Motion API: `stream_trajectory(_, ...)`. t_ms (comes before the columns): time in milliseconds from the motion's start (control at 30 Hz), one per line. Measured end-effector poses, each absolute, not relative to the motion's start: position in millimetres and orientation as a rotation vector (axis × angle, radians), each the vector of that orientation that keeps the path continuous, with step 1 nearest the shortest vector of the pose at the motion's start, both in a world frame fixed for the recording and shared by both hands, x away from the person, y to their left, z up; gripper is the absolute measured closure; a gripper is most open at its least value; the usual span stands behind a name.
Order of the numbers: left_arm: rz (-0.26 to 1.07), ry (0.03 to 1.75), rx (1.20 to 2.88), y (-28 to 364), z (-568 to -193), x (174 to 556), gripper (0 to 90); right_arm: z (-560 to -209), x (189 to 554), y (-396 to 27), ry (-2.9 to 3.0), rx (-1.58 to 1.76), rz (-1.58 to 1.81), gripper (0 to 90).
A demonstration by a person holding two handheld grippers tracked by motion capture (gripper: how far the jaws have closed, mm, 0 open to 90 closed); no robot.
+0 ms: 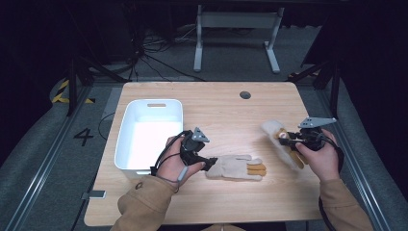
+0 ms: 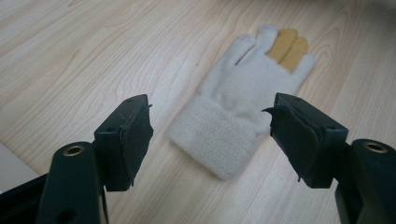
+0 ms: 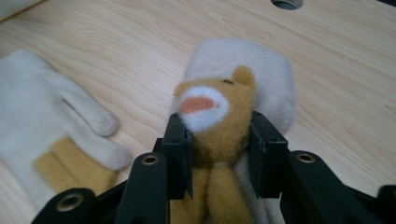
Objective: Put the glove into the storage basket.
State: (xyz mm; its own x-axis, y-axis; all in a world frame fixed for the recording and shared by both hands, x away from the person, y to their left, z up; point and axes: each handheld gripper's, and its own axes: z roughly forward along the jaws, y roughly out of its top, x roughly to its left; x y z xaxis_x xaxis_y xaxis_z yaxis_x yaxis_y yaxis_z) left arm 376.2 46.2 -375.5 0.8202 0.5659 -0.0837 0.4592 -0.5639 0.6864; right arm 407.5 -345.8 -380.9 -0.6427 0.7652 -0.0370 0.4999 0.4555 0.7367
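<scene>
Right gripper (image 3: pixel 215 156) clamps cream-and-tan fuzzy glove (image 3: pixel 224 126); left gripper (image 2: pixel 210 140) open above flat matching glove (image 2: pixel 243 102).

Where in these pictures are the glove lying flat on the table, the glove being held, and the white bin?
Flat glove (image 1: pixel 234 167), high view, on its palm.
Held glove (image 3: pixel 219 130), right gripper view, on the tan animal-face patch between the jaws.
White bin (image 1: pixel 126 139), high view, on its left rim.
</scene>
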Motion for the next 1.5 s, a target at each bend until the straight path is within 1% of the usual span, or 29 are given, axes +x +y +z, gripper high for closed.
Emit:
stream_trajectory(100, 0.185, 0.749, 2.275, 46, -375, 376, 31.5, -377, 405, -340, 2.385, 1.030, 1.027, 63.9)
stream_trajectory(133, 0.169, 0.755, 2.289, 46, -375, 375, 36.9, -376, 404, -336, 2.405, 1.004, 1.058, 63.9)
stream_trajectory(300, 0.189, 0.769, 2.282, 49, -373, 376, 37.4, -374, 401, -325, 2.454, 0.931, 1.083, 63.7)
stream_trajectory(433, 0.163, 0.790, 2.270, 51, -374, 376, 35.5, -374, 398, -316, 2.487, 0.882, 1.110, 63.6)
stream_trajectory(533, 0.156, 0.796, 2.287, 51, -373, 376, 35.7, -375, 398, -311, 2.506, 0.858, 1.129, 63.5)
stream_trajectory(567, 0.149, 0.797, 2.291, 51, -373, 376, 37.5, -376, 396, -306, 2.518, 0.832, 1.134, 63.4)
stream_trajectory(767, 0.138, 0.808, 2.299, 52, -372, 377, 37.4, -378, 394, -291, 2.550, 0.752, 1.157, 62.9)
stream_trajectory(1000, 0.130, 0.797, 2.305, 51, -374, 377, 32.3, -381, 392, -279, 2.583, 0.681, 1.162, 62.9)
stream_trajectory(1033, 0.128, 0.789, 2.308, 49, -375, 377, 30.1, -383, 391, -274, 2.598, 0.651, 1.164, 62.9)
stream_trajectory(1300, 0.168, 0.768, 2.330, 45, -380, 376, 29.3, -391, 388, -258, 2.642, 0.575, 1.181, 62.4)
stream_trajectory(1433, 0.163, 0.761, 2.339, 46, -385, 374, 37.2, -394, 388, -248, 2.667, 0.528, 1.184, 62.4)
stream_trajectory(1500, 0.146, 0.762, 2.336, 47, -388, 374, 38.8, -396, 389, -243, 2.683, 0.495, 1.188, 62.3)
